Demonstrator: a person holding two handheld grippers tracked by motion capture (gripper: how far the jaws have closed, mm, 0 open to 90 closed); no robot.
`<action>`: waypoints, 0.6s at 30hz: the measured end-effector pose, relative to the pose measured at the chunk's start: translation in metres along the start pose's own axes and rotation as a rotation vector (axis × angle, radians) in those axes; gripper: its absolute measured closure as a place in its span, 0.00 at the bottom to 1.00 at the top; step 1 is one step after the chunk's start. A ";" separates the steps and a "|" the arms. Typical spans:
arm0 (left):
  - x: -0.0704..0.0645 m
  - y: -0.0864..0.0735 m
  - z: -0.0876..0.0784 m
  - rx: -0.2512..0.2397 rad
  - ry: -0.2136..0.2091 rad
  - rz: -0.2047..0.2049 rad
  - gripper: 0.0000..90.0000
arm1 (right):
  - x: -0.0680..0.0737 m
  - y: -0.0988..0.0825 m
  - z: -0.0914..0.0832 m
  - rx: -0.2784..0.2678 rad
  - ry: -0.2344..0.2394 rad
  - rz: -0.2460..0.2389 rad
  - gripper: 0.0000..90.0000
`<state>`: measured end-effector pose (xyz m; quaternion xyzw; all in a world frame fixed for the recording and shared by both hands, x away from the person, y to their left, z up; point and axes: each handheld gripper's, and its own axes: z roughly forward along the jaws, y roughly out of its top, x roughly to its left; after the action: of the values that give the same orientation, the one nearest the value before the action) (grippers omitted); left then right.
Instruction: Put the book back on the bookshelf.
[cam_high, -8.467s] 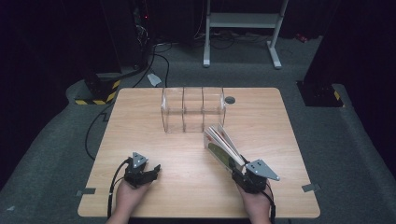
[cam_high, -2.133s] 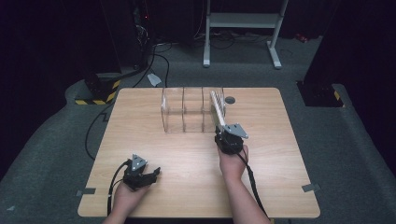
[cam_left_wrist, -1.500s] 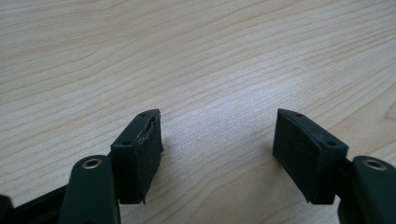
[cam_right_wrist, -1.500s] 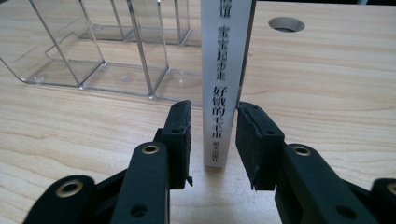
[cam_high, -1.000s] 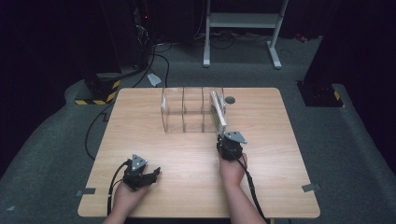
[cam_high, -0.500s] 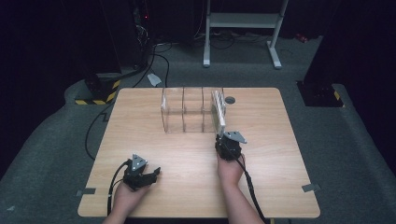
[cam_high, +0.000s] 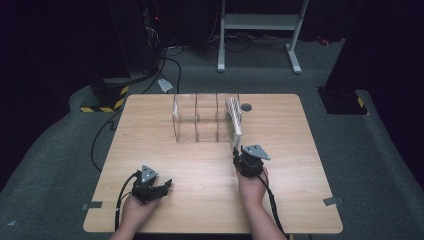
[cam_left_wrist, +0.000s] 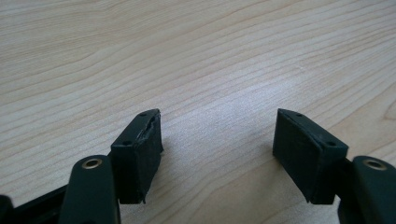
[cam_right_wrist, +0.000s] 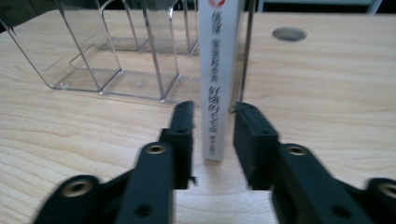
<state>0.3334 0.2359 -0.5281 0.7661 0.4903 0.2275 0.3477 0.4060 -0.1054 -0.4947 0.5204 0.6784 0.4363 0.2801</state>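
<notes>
- A light wooden table (cam_high: 300, 200) with rounded corners stands on grey carpet (cam_high: 380, 165).
- A clear plastic rack with three upright compartments (cam_high: 197, 119) sits toward the table's far side.
- A white book standing on edge (cam_high: 233, 122) occupies the rack's rightmost compartment, its near end sticking out toward the person.
- The right gripper (cam_high: 239, 156), black with a grey three-cornered plate on top, sits at the book's near end; whether its jaws grip the book cannot be told from here.
- The left gripper (cam_high: 162, 186), also black with a grey plate, rests on the table's near left, well apart from the rack.
- A small grey round disc (cam_high: 246, 107) is set in the tabletop just right of the rack.
- A white metal stand (cam_high: 260, 25) rises beyond the table.
</notes>
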 end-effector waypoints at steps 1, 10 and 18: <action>0.000 0.000 0.000 0.000 0.000 0.000 0.36 | -0.001 0.001 -0.002 -0.008 -0.003 -0.007 0.82; 0.000 0.000 0.000 0.000 0.000 0.000 0.36 | -0.003 0.011 -0.003 -0.040 -0.017 -0.026 0.83; 0.000 0.000 0.000 0.000 0.000 0.000 0.36 | -0.001 0.016 0.002 -0.042 -0.031 -0.033 0.84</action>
<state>0.3334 0.2359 -0.5281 0.7661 0.4904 0.2274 0.3477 0.4154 -0.1050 -0.4812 0.5099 0.6733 0.4374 0.3088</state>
